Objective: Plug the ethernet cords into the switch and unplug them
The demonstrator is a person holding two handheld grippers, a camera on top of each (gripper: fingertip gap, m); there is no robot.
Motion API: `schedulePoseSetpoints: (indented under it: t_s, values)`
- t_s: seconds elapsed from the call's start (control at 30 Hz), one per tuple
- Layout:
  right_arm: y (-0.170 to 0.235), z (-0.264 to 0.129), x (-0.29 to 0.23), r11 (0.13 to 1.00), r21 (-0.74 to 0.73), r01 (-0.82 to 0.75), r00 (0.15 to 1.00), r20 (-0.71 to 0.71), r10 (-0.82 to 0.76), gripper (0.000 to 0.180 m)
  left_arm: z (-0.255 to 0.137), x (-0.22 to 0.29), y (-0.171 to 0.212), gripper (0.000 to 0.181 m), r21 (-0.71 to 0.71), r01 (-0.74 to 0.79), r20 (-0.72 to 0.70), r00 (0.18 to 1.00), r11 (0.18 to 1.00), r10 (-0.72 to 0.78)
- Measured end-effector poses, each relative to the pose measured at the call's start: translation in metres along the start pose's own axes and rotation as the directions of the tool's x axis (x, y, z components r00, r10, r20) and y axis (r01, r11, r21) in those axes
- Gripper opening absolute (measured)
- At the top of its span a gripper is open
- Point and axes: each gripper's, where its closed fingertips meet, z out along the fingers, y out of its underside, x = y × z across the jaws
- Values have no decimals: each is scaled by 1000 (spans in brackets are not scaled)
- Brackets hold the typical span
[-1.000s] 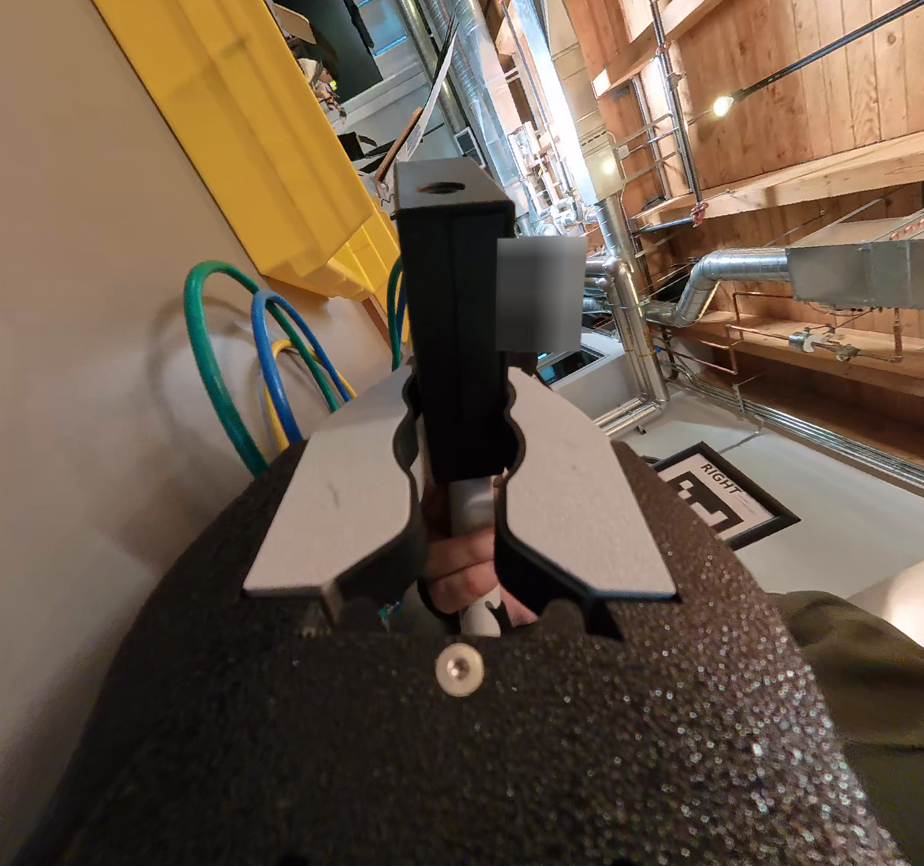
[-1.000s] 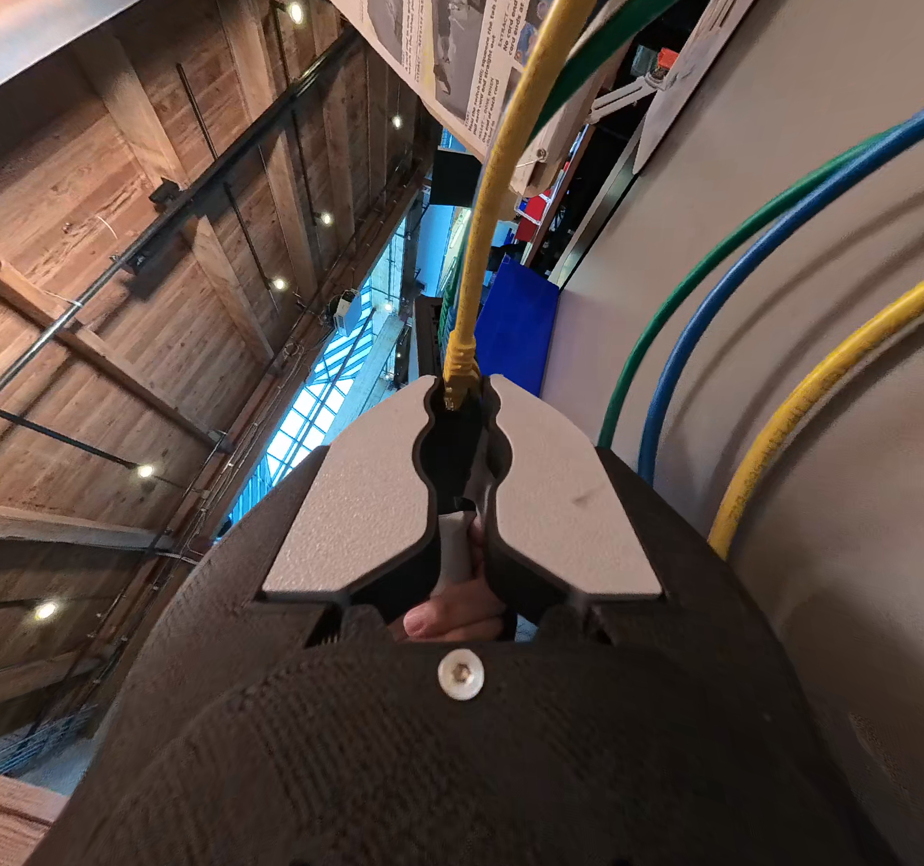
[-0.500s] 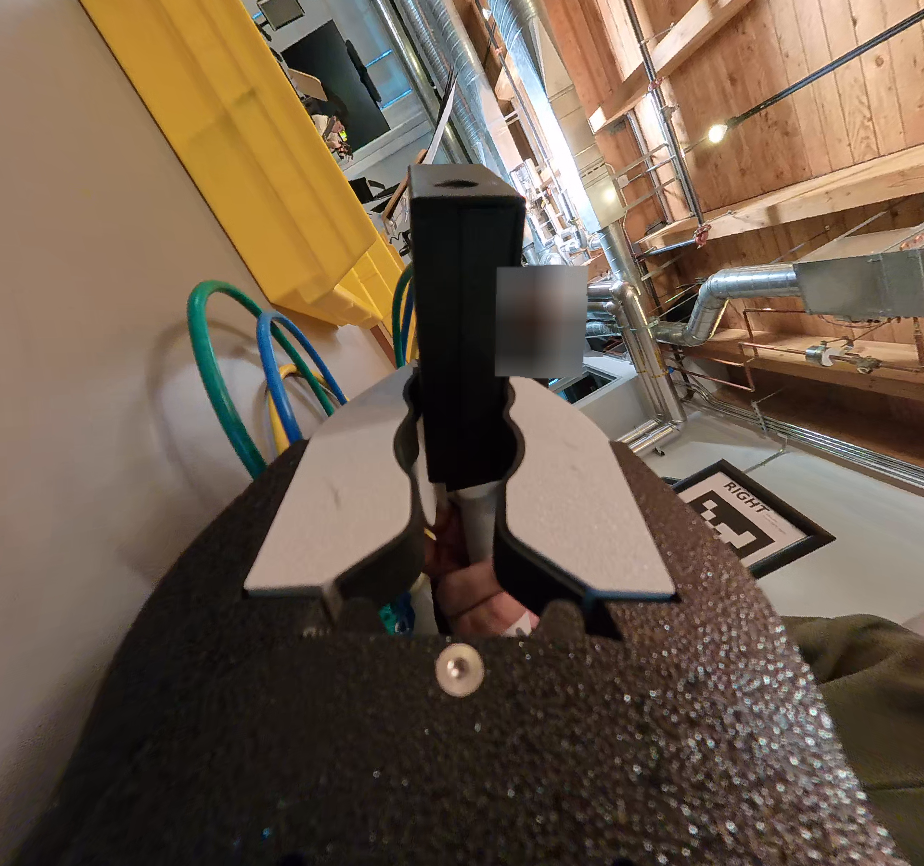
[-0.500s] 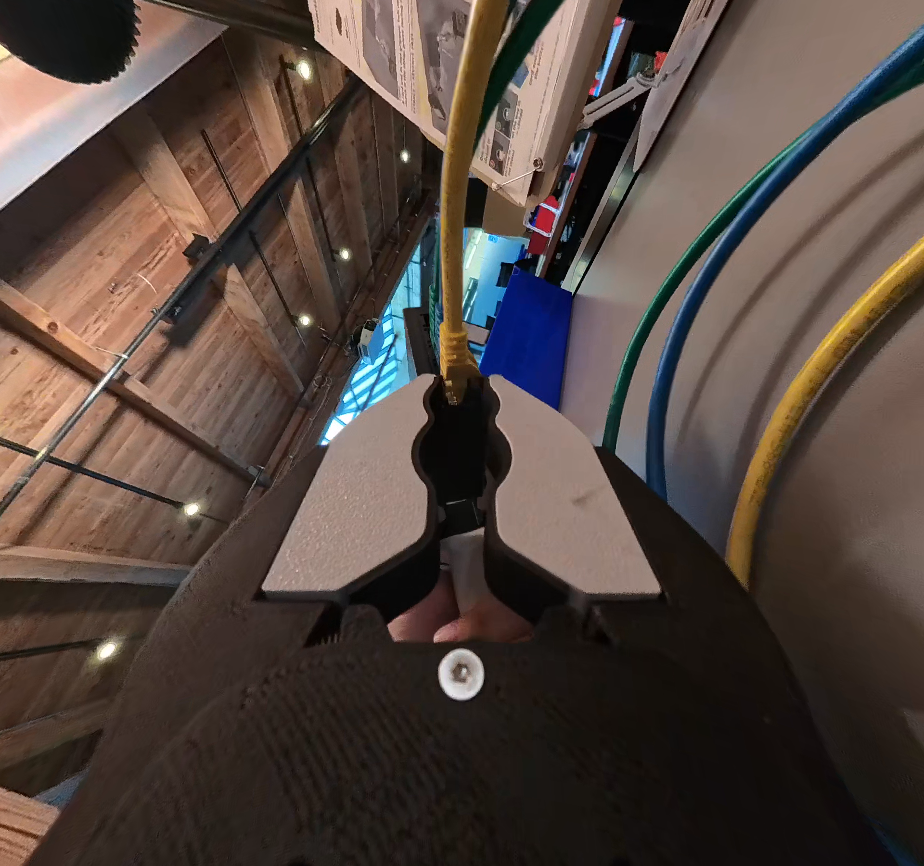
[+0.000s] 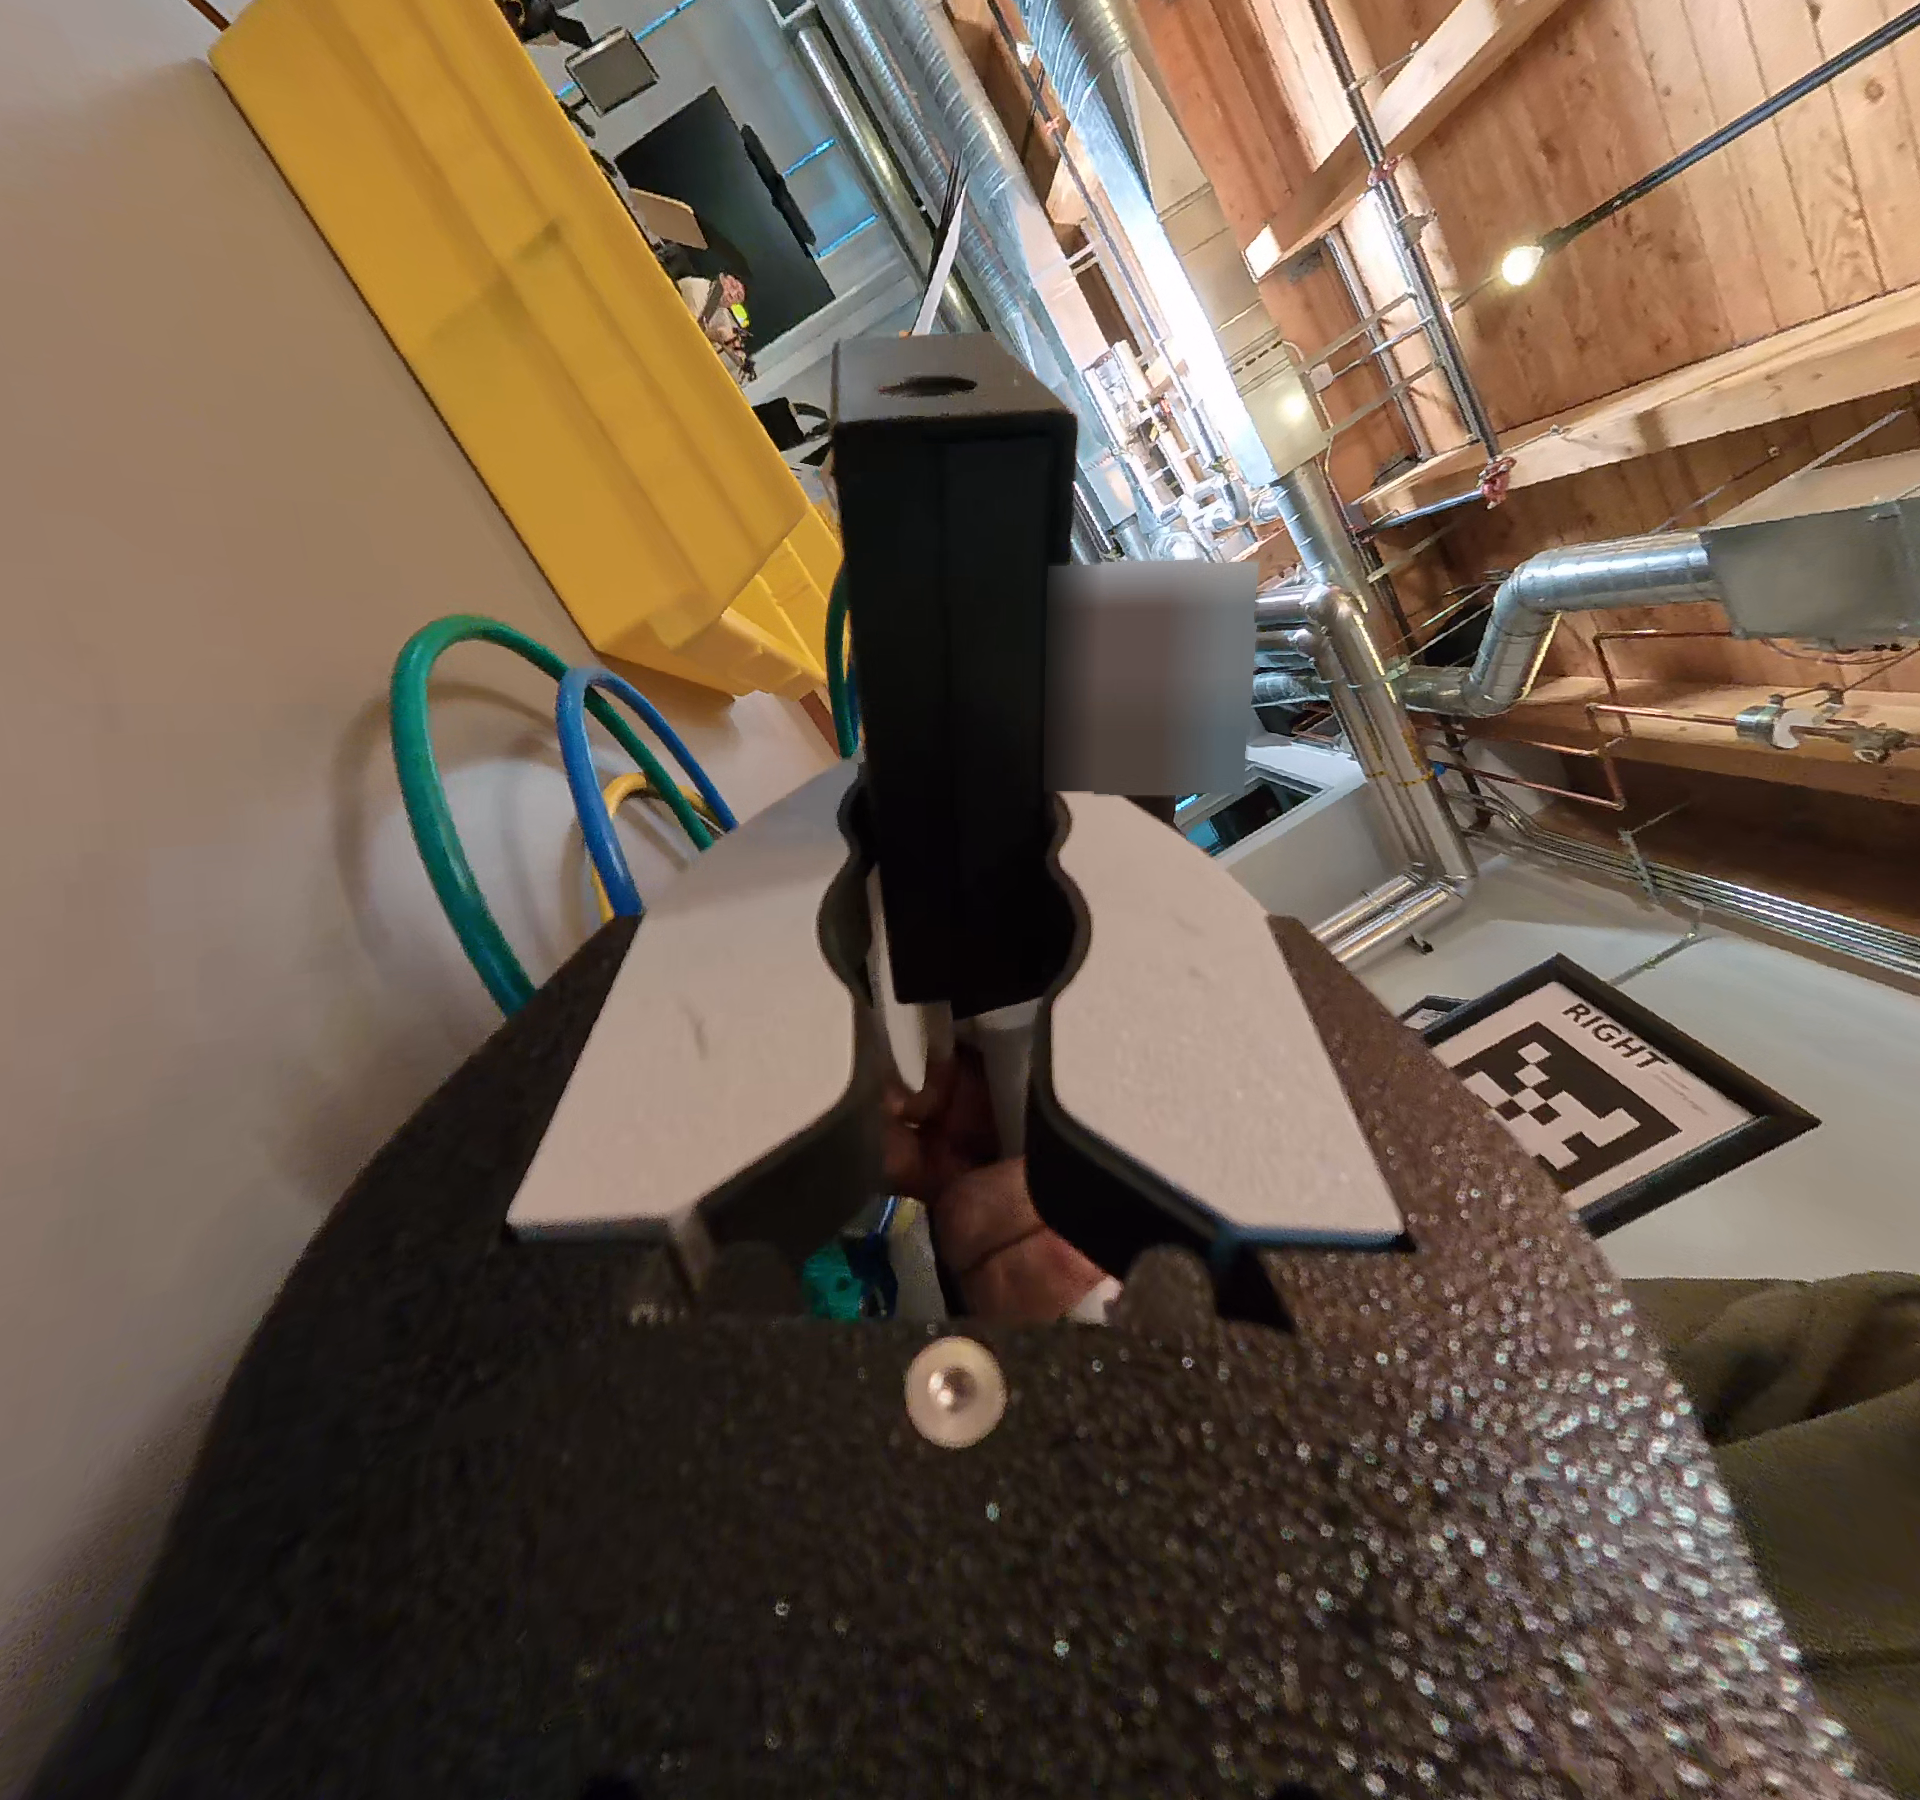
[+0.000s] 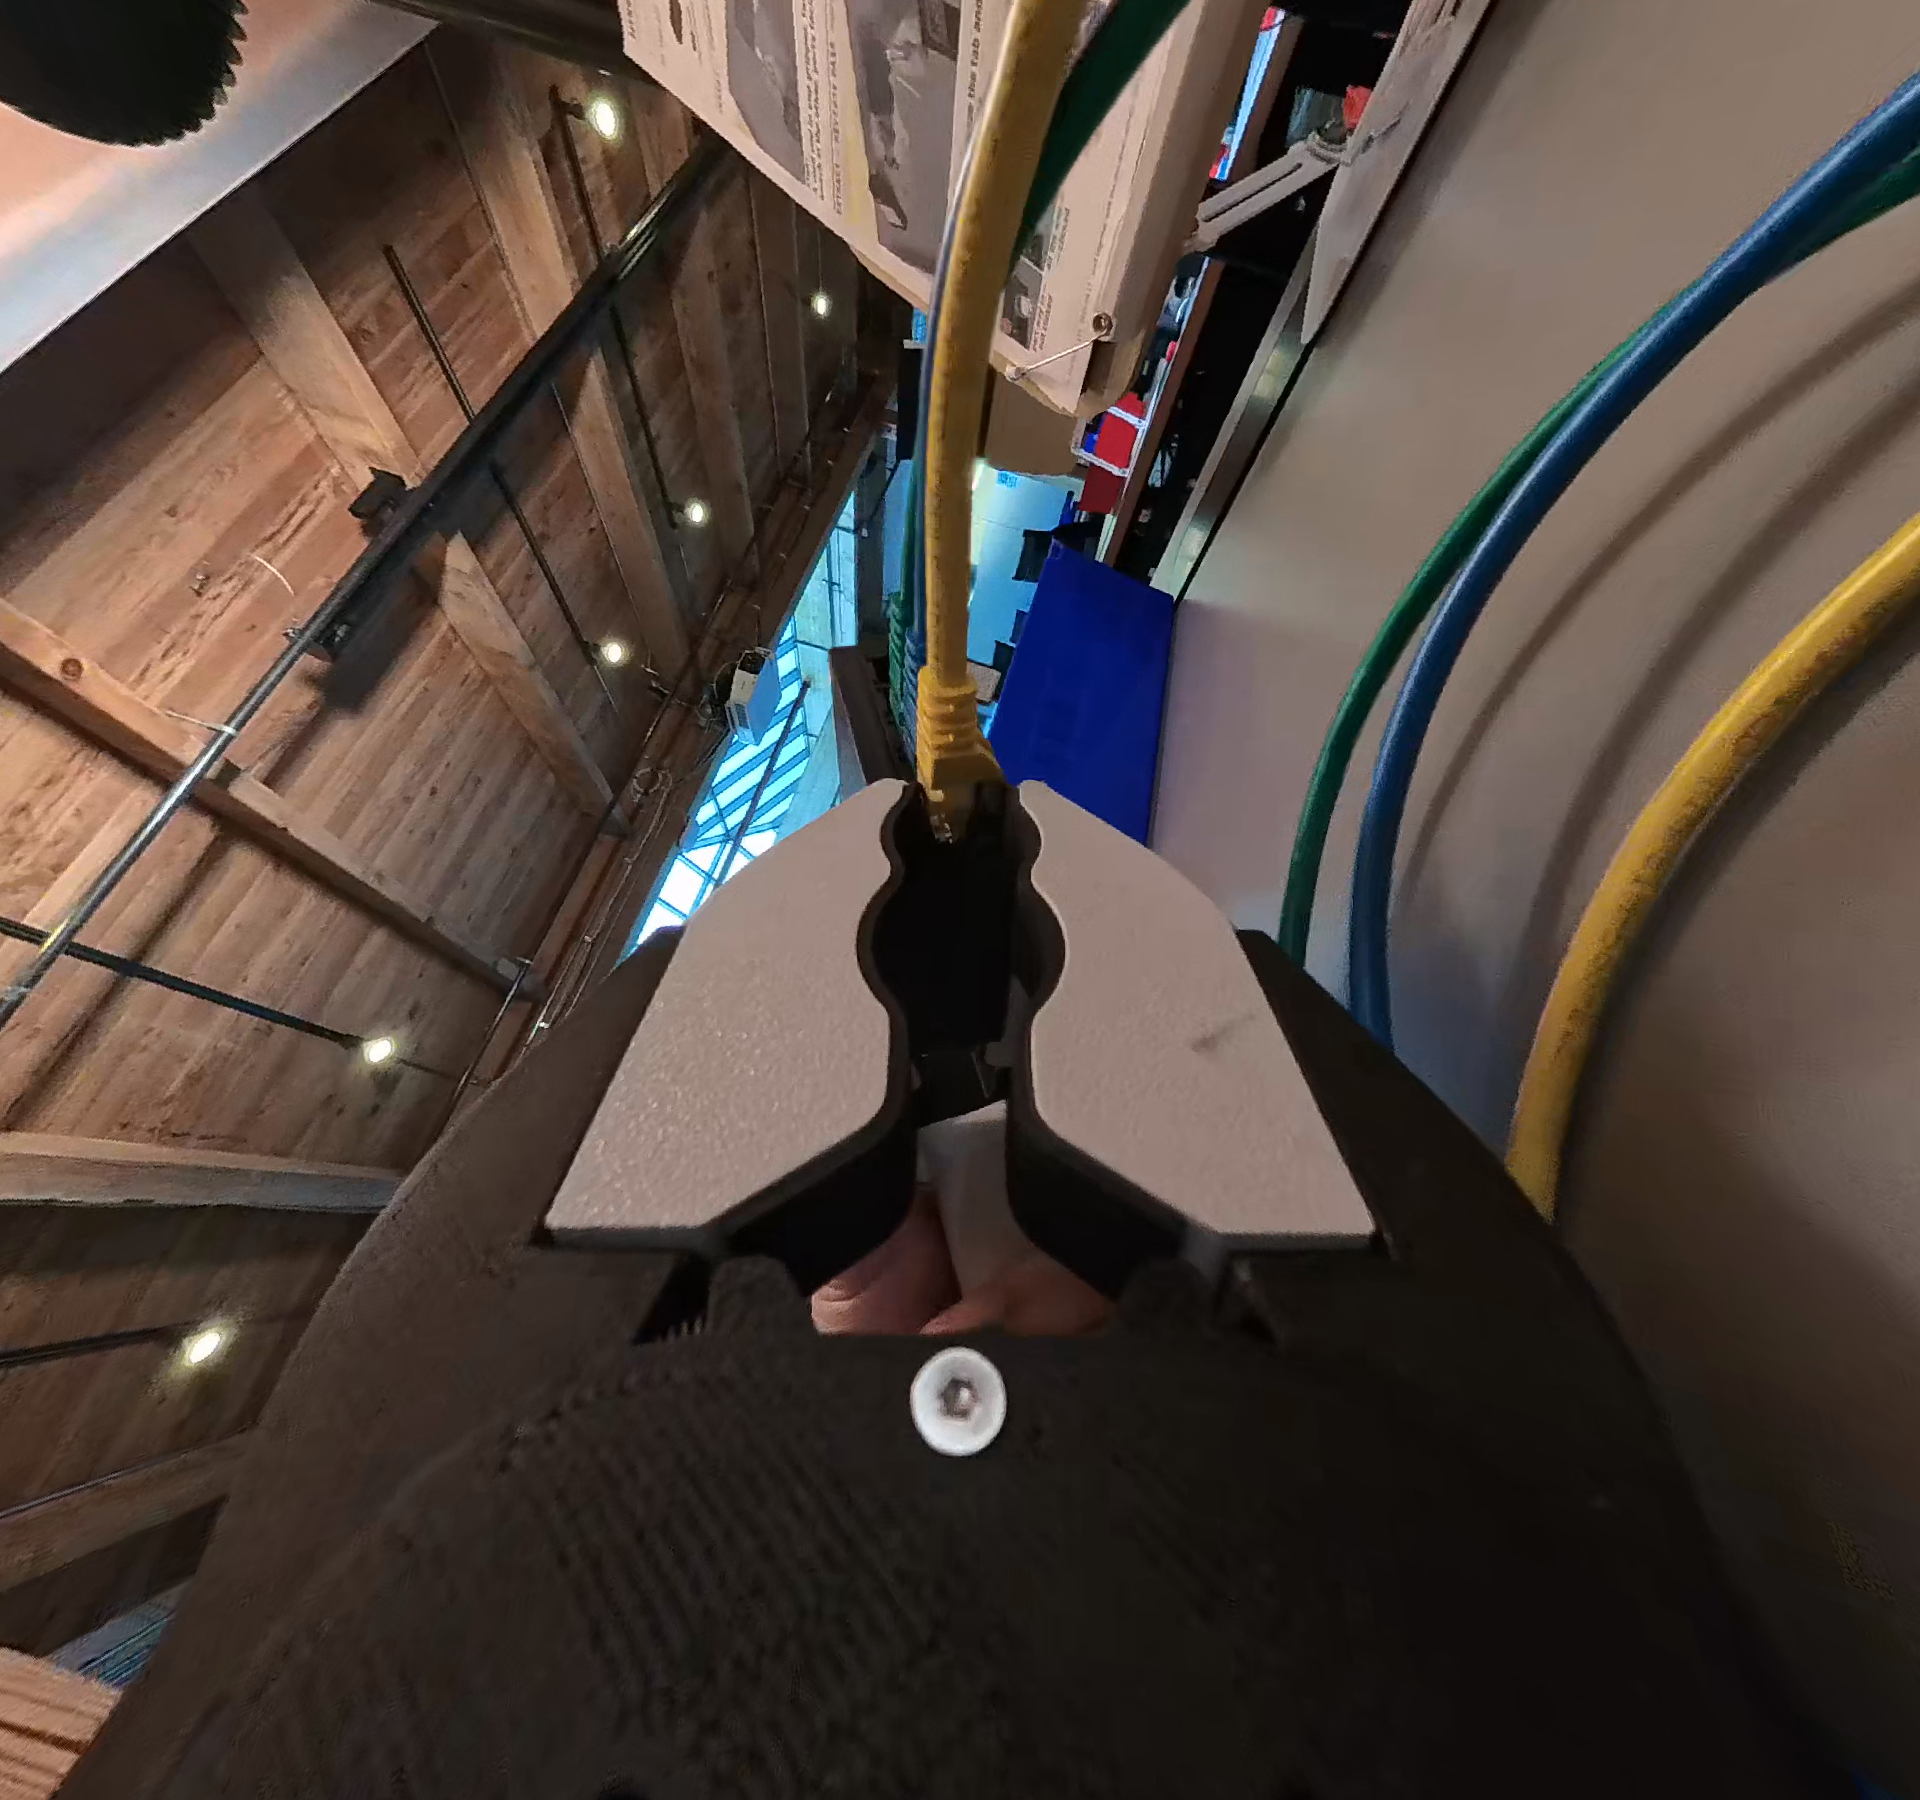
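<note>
My left gripper (image 5: 956,820) is shut on a black box-shaped switch (image 5: 951,628) and holds it up off the beige table (image 5: 156,607), end on. Green (image 5: 436,774), blue (image 5: 587,794) and yellow (image 5: 623,794) cord loops arch over the table to its left. My right gripper (image 6: 961,805) is shut on the plug of a yellow ethernet cord (image 6: 951,524), whose cable runs up out of the jaws. The plug body is hidden between the jaws. More green (image 6: 1382,742), blue (image 6: 1455,670) and yellow (image 6: 1642,898) cord loops lie on the table at the right.
Yellow bins (image 5: 499,296) stand on the table's far edge in the left wrist view. A framed black-and-white marker card (image 5: 1590,1106) lies at the right there. A printed instruction sheet (image 6: 883,88) and a blue bin (image 6: 1081,690) show in the right wrist view.
Both views have swung a little. The switch stays in my left gripper and the yellow plug stays in my right gripper; the yellow cable now rises more upright.
</note>
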Motion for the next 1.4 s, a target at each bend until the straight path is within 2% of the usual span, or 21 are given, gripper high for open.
schedulePoseSetpoints:
  t_s: [0.27,0.4,0.53,0.67,0.77,0.87,1.03,1.1,1.23,1.33,1.4]
  values:
    - [1,0,4,999,-10,31,999,38,-31,14,0,-5,0,27,34,-5,23,1000,999,4]
    - [3,1,0,999,5,35,997,65,-35,12,-1,-3,-4,27,44,-62,24,998,997,61]
    - [4,4,-3,989,-52,141,988,78,-137,10,-3,-1,-9,27,41,-177,74,982,983,174]
    - [5,5,-9,934,-110,339,940,82,-331,10,-4,5,-13,26,60,-154,37,988,986,152]
    - [-15,1,-11,972,-42,232,967,118,-226,9,-12,1,-22,27,119,-119,30,993,986,116]
    - [-14,0,-12,953,-82,292,952,118,-282,10,-15,3,-25,27,103,-180,57,983,978,175]
    - [-15,-8,-38,823,-177,540,841,151,-519,8,-26,15,-46,27,163,-279,127,957,947,260]
    - [-19,-13,-50,718,-241,654,756,176,-630,9,-39,16,-61,27,210,-268,144,960,940,241]
    - [-28,-21,-87,513,-338,789,606,291,-741,9,-66,15,-86,27,285,-278,193,954,917,229]
    - [-45,-26,-107,328,-388,861,465,344,-815,9,-78,17,-95,27,308,-287,205,951,907,231]
    - [-63,-27,-118,237,-411,880,396,363,-843,9,-82,18,-98,27,307,-289,209,950,907,232]
